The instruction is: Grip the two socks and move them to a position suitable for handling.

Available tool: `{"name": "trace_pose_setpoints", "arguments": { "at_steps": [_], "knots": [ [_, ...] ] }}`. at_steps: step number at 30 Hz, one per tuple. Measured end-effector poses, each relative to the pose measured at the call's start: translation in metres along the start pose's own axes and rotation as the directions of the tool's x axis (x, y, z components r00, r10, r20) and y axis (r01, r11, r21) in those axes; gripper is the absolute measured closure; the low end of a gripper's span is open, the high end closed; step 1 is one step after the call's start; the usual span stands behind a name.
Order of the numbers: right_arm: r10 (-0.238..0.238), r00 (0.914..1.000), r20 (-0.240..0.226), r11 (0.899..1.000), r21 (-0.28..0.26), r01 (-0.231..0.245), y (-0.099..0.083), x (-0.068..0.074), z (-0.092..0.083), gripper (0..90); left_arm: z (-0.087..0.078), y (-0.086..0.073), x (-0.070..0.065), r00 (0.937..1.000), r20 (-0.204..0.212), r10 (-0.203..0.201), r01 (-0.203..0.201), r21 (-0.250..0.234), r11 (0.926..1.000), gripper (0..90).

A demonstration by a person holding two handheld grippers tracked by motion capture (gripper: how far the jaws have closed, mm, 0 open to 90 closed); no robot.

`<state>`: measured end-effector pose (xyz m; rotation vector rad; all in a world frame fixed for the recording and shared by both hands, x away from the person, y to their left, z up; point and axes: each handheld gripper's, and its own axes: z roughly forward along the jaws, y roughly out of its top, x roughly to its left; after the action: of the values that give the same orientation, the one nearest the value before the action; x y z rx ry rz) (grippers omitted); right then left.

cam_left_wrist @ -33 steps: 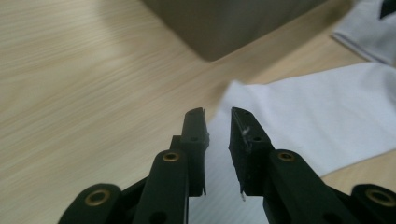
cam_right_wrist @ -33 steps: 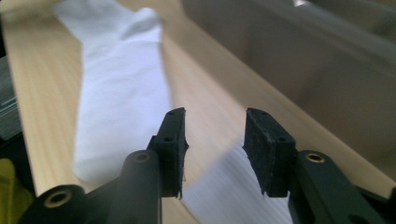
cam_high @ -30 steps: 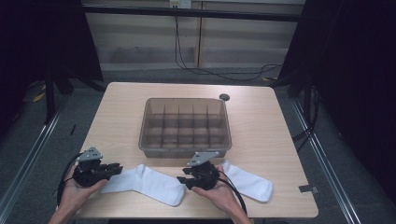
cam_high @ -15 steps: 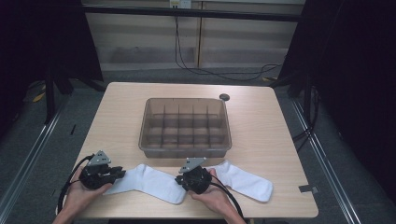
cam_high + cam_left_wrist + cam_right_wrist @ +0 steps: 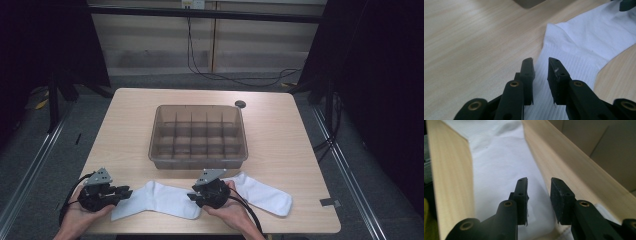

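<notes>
Two white cotton socks (image 5: 160,200) (image 5: 262,194) lie flat just before the clear divided plastic bin (image 5: 198,136), none stowed; our left claw (image 5: 541,65) gapes over one cuff; right claw (image 5: 539,185), jaws just reopening, grips nothing.

Table (image 5: 300,150): pale wood-grain top, smooth, matt. Divided bin (image 5: 198,160): translucent smoky-brown plastic, slight sheen. Left sock (image 5: 160,200) and right sock (image 5: 262,195): white knit cloth, soft and matt; ribbed cuff on the left one. Left gripper (image 5: 540,62) and right gripper (image 5: 539,182): matt black plastic jaws, brass-coloured rivets, lint-flecked pads.
</notes>
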<state>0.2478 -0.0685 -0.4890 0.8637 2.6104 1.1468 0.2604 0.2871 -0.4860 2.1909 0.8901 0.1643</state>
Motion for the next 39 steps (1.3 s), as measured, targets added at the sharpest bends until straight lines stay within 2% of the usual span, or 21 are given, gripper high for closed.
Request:
{"name": "trace_pose_setpoints", "arguments": {
  "at_steps": [2,4,6,7,9,11,12,14,16,17,20,23,26,29,32,35,37,39],
  "knots": [
    [0.000,1.0000,-0.002,1.000,-0.006,0.000,0.000,0.002,-0.003,68.4,0.001,-0.001,-0.001,1.0000,-0.007,-0.003,0.003,0.005,1.0000,69.3],
    [-0.006,0.9996,-0.029,1.000,-0.017,0.006,-0.001,0.003,-0.003,67.3,0.004,-0.001,-0.001,0.9997,-0.017,0.016,-0.015,0.022,0.9997,63.7],
    [-0.012,0.9993,-0.037,1.000,-0.002,0.011,-0.002,0.004,-0.002,62.5,0.007,-0.002,-0.003,0.9987,-0.040,0.032,-0.030,0.045,0.9985,59.1],
    [-0.015,0.9991,-0.040,1.000,0.003,0.015,-0.003,0.005,0.000,60.8,0.008,-0.002,-0.004,0.9984,-0.043,0.036,-0.035,0.040,0.9986,56.7],
    [-0.020,0.9990,-0.039,1.000,0.017,0.021,-0.004,0.005,0.002,56.5,0.009,-0.001,-0.004,0.9976,-0.051,0.047,-0.045,0.044,0.9980,55.7],
    [-0.026,0.9992,-0.029,0.999,0.026,0.027,-0.005,0.006,0.005,53.2,0.009,-0.002,-0.006,0.9957,-0.054,0.075,-0.072,0.043,0.9965,54.7],
    [-0.031,0.9993,-0.023,0.999,0.034,0.031,-0.006,0.007,0.006,52.0,0.010,-0.002,-0.007,0.9957,-0.058,0.072,-0.069,0.043,0.9967,55.0],
    [-0.048,0.9987,-0.017,0.998,0.035,0.049,-0.007,0.008,0.008,50.6,0.010,-0.002,-0.009,0.9947,-0.050,0.090,-0.088,0.039,0.9953,58.7],
    [-0.057,0.9983,-0.013,0.998,0.036,0.058,-0.007,0.009,0.008,54.2,0.011,-0.002,-0.011,0.9944,-0.031,0.100,-0.099,0.035,0.9944,66.1],
    [-0.059,0.9982,-0.011,0.998,0.034,0.059,-0.007,0.010,0.007,57.1,0.011,-0.002,-0.011,0.9935,-0.025,0.111,-0.110,0.038,0.9932,71.0],
    [-0.074,0.9970,-0.020,0.997,0.030,0.075,-0.007,0.011,0.007,74.7,0.011,-0.002,-0.013,0.9940,-0.007,0.109,-0.108,0.038,0.9934,82.8],
    [-0.039,0.9989,-0.025,0.999,0.027,0.040,-0.006,0.007,0.008,84.8,0.011,-0.002,-0.010,0.9986,0.019,0.050,-0.051,0.036,0.9981,85.2],
    [-0.006,0.9999,-0.015,1.000,0.025,0.006,-0.006,0.001,0.008,86.4,0.011,-0.002,-0.006,0.9988,0.048,0.003,-0.004,0.024,0.9997,85.7],
    [0.022,0.9995,-0.023,1.000,0.014,-0.021,-0.004,-0.003,0.005,86.7,0.007,0.000,-0.006,0.9980,0.061,-0.015,0.016,-0.007,0.9998,85.9],
    [0.045,0.9981,-0.043,0.999,-0.015,-0.045,-0.001,-0.006,-0.004,86.8,-0.001,0.005,-0.005,0.9934,0.103,-0.051,0.058,-0.066,0.9961,86.0],
    [0.059,0.9967,-0.056,0.997,-0.039,-0.061,0.003,-0.008,-0.016,86.8,-0.003,0.008,-0.004,0.9878,0.134,-0.078,0.090,-0.086,0.9921,86.1],
    [0.059,0.9970,-0.050,0.997,-0.044,-0.061,0.005,-0.010,-0.022,86.8,-0.003,0.011,-0.005,0.9865,0.141,-0.084,0.098,-0.095,0.9906,86.1],
    [0.071,0.9961,-0.052,0.996,-0.055,-0.074,0.005,-0.014,-0.027,86.8,-0.004,0.015,-0.005,0.9824,0.162,-0.094,0.112,-0.105,0.9881,86.1]
  ]
}}
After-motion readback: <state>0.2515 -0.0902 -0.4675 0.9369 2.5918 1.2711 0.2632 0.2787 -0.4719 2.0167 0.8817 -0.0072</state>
